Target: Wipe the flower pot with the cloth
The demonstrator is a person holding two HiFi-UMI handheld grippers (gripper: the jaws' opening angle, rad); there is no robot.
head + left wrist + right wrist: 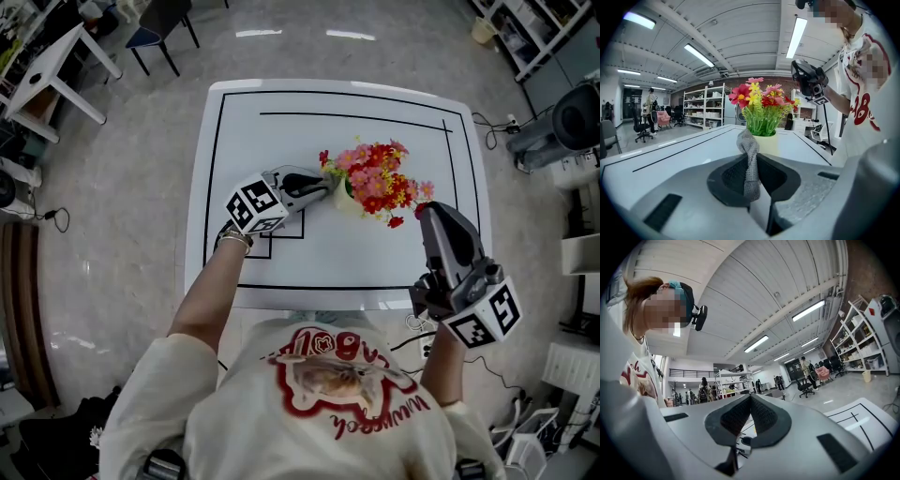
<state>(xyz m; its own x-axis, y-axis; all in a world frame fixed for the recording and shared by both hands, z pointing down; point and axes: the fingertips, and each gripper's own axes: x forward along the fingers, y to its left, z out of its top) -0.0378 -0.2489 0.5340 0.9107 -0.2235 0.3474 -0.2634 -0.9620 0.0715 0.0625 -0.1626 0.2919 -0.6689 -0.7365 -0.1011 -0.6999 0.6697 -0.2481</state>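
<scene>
Head view: one white table (281, 131) with black lines is seen from above, and on it one flower pot (348, 196) filled with red, pink and yellow flowers (377, 183). Two grippers are counted. The left gripper (327, 182) is laid low over the tabletop, its tips right at the pot's left side. The right gripper (427, 212) is held at the flowers' right, its tips just beside the outer blooms, its body reaching back over the table's near right corner. The pot is placed right of the table's middle, well in from every edge, and bare tabletop is left open behind and in front of it.

Left gripper view: one grey cloth (748, 140) is clamped between the narrow jaws of the left gripper (751, 157), its bunched end standing up past the tips. The pale pot (769, 144) is seen directly beyond the cloth; whether the two touch cannot be told. The right gripper (809, 82) is seen raised at the right, beside the person's printed shirt (862, 103).

Right gripper view: the jaws of the right gripper (750, 401) are brought together at the tips, and nothing is held between them. The pot is not seen here. One corner of the table (862, 420) shows at the lower right, with open floor beyond.
</scene>
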